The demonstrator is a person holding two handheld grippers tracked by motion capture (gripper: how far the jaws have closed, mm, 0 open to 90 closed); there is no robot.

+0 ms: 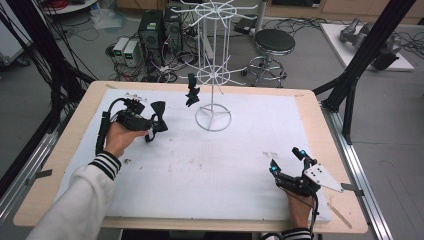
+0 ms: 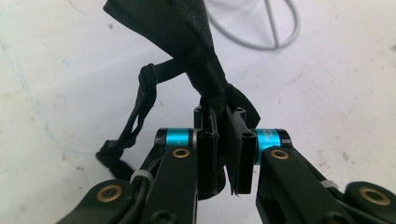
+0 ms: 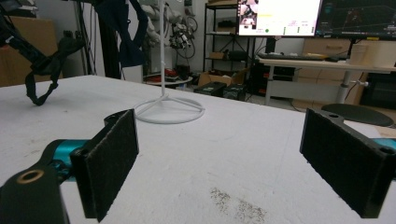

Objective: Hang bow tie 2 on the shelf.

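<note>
— Left gripper, where and in what state?
— Upper left of the high view, held by a hand in a striped cuff. Jaws pinched tight on a black bow tie. In the left gripper view, fabric wedged between the two pads, rising toward the top of the frame; a thin black strap looping down at left onto the white table cover.

— And the right gripper?
— Lower right of the high view, resting low over the white cover, held by the other hand. Jaws spread wide, nothing between them. Grey three-cornered plate on top. In the right gripper view, two black felt-like pads at far left and far right of the frame, bare white surface in the gap.

— Anything else on the table?
— White wire display stand, top centre of the high view, round ring base sitting on the cover. Second black bow tie hanging from a lower arm of the stand, just left of the pole. Ring base also seen at centre of the right gripper view, well apart from the pads.

— Any writing or labels to read?
— Monitor at top right of the right gripper view, text too small to make out. No legible brand elsewhere.

— Beyond the table?
— Black round stool and computer towers on the floor, top of the high view.
</note>
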